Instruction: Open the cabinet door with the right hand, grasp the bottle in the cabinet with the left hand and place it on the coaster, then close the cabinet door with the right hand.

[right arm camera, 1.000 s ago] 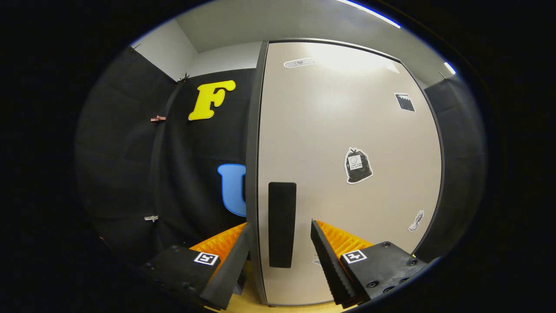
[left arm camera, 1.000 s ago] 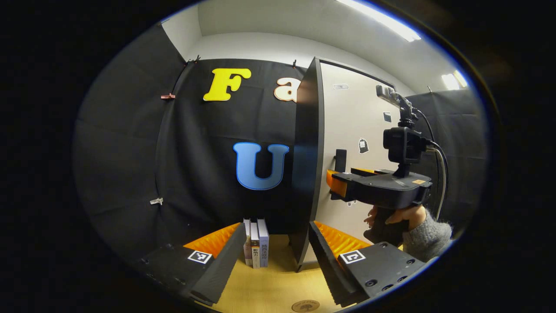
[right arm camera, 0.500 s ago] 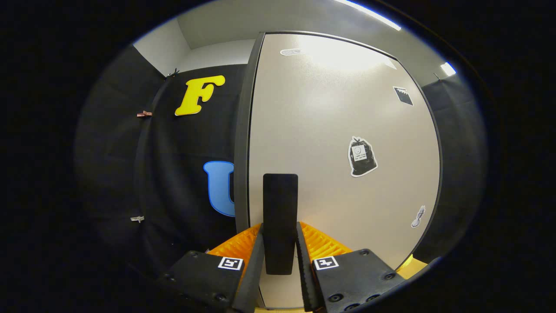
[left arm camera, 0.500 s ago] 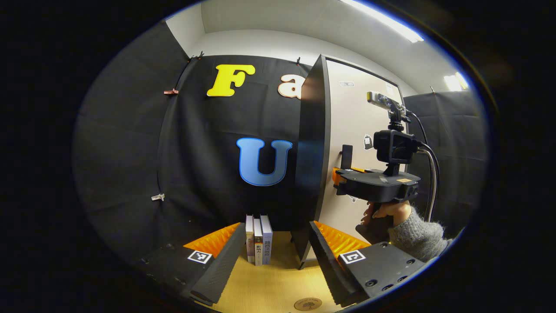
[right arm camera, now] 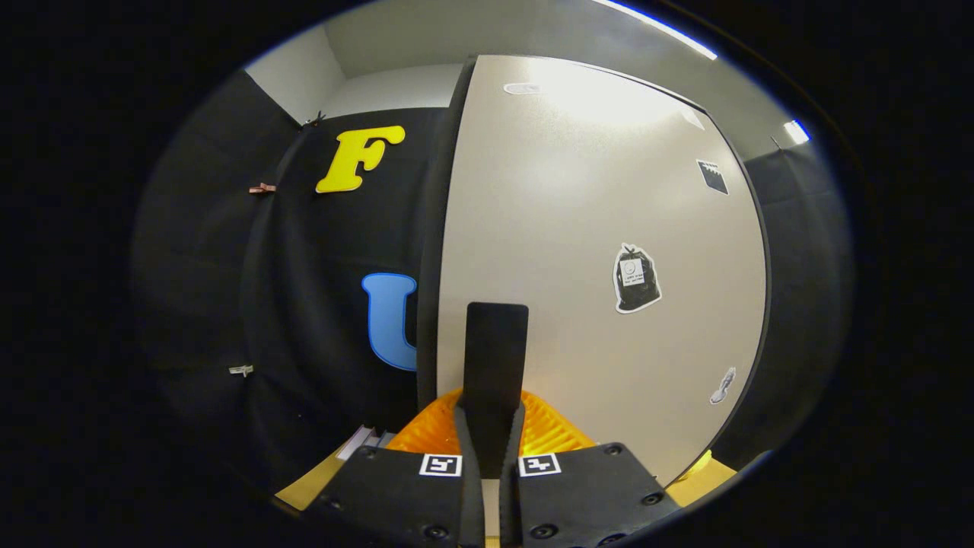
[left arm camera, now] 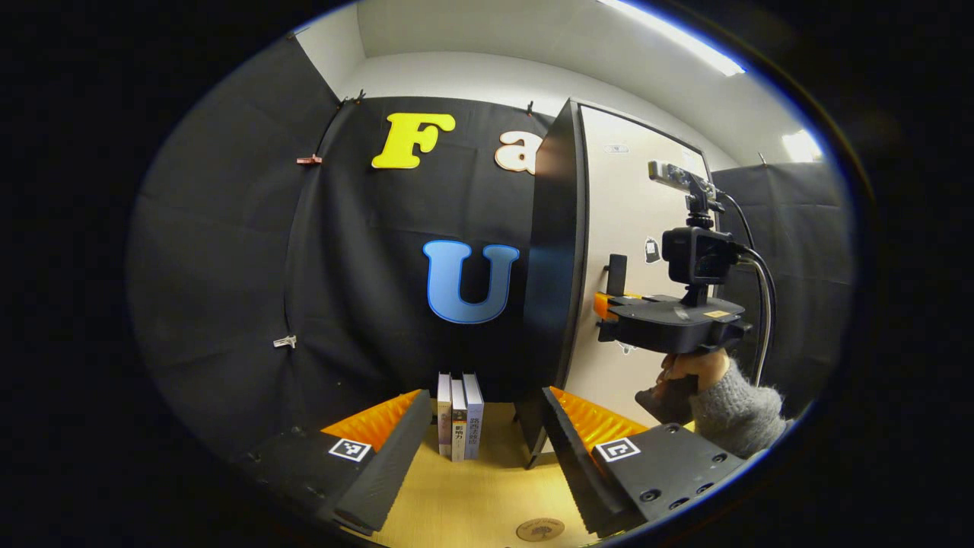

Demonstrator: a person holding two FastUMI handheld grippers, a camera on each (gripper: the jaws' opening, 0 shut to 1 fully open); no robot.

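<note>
The tall cabinet (left arm camera: pixel 555 251) stands on the table with its beige door (right arm camera: pixel 593 228) lying flush against the dark body. My right gripper (right arm camera: pixel 491 415) is shut on the door's black vertical handle (right arm camera: pixel 494 350), a finger pressing on each side of its lower half. In the left gripper view the same right gripper (left arm camera: pixel 609 304) sits at the handle (left arm camera: pixel 616 272), held by a hand in a grey sleeve (left arm camera: pixel 734 407). My left gripper (left arm camera: pixel 479 426) hangs open over the table, left of the cabinet, with nothing between its fingers. A round wooden coaster (left arm camera: pixel 536 529) lies just below it.
Three books (left arm camera: pixel 459 415) stand upright on the yellow wooden table (left arm camera: pixel 472 495) against the black cloth wall, just left of the cabinet's foot. Stickers dot the door (right arm camera: pixel 635 278). The books' tops (right arm camera: pixel 365 440) peek out left of the right gripper.
My right gripper moved up to the handle and its fingers came together on it. The left gripper drifted slightly and stayed open.
</note>
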